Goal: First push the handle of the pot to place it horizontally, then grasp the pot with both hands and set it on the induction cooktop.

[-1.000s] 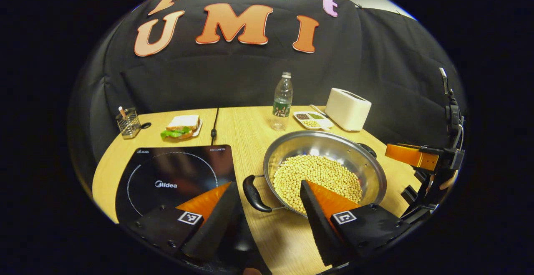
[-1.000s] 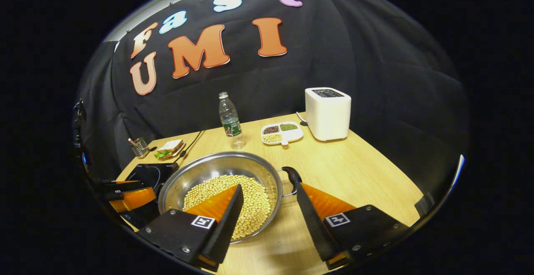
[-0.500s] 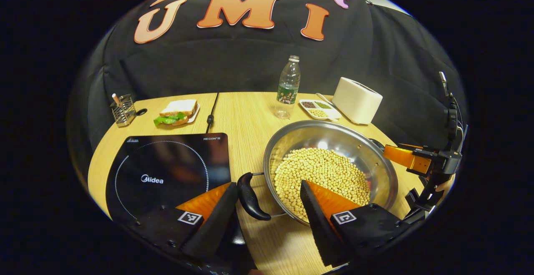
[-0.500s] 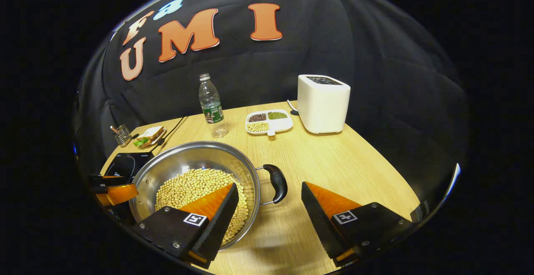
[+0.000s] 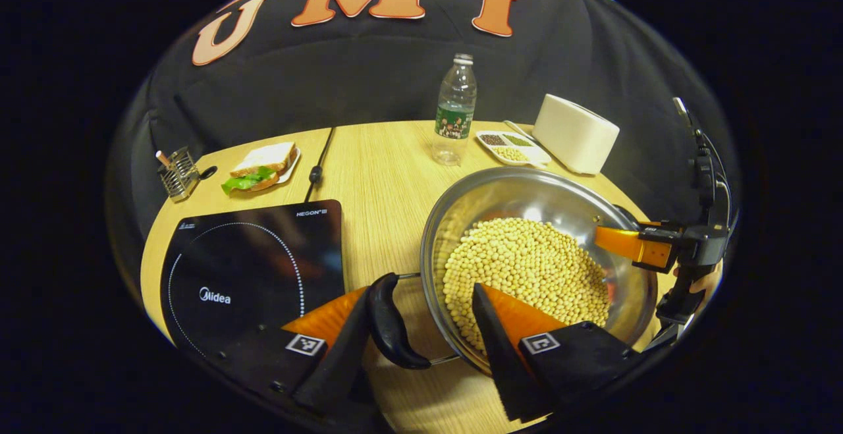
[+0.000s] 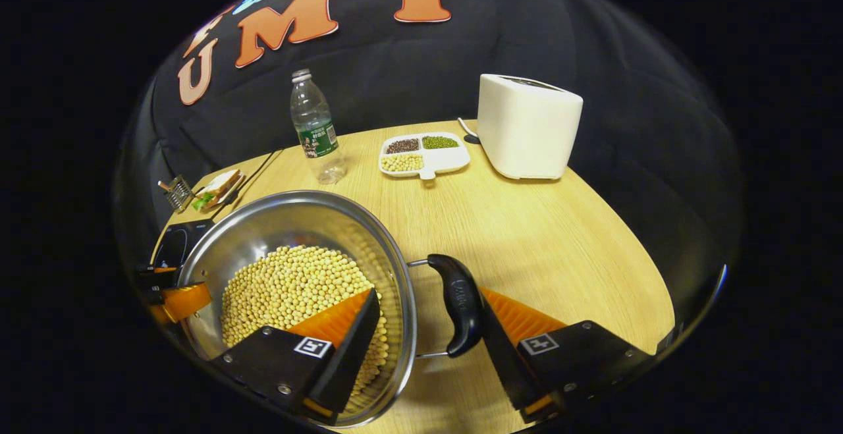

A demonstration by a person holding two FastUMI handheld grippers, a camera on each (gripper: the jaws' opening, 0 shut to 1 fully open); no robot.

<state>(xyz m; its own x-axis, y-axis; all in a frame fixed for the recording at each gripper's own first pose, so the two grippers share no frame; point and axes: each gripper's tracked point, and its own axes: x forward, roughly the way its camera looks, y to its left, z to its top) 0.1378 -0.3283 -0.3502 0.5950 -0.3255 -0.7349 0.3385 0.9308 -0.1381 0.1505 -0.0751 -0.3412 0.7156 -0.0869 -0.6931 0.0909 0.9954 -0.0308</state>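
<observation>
Booth with a wooden surface (image 6: 527,236)

Black cloth wall (image 6: 408,85) hangs from 9 to 3 o'clock behind the light, round-edged surface; lighting is even, with soft glare on the wood.

Bright overhead light glares off the steel pot (image 5: 527,197), frames sharp centrally, fisheye-bent and dim toward edges.

My left gripper (image 5: 421,335) finger hides induction cooktop (image 5: 250,269) near corner beside pot (image 5: 533,190). Pot's near rim cut off under my right gripper (image 6: 428,338) (beans there hidden too).
</observation>
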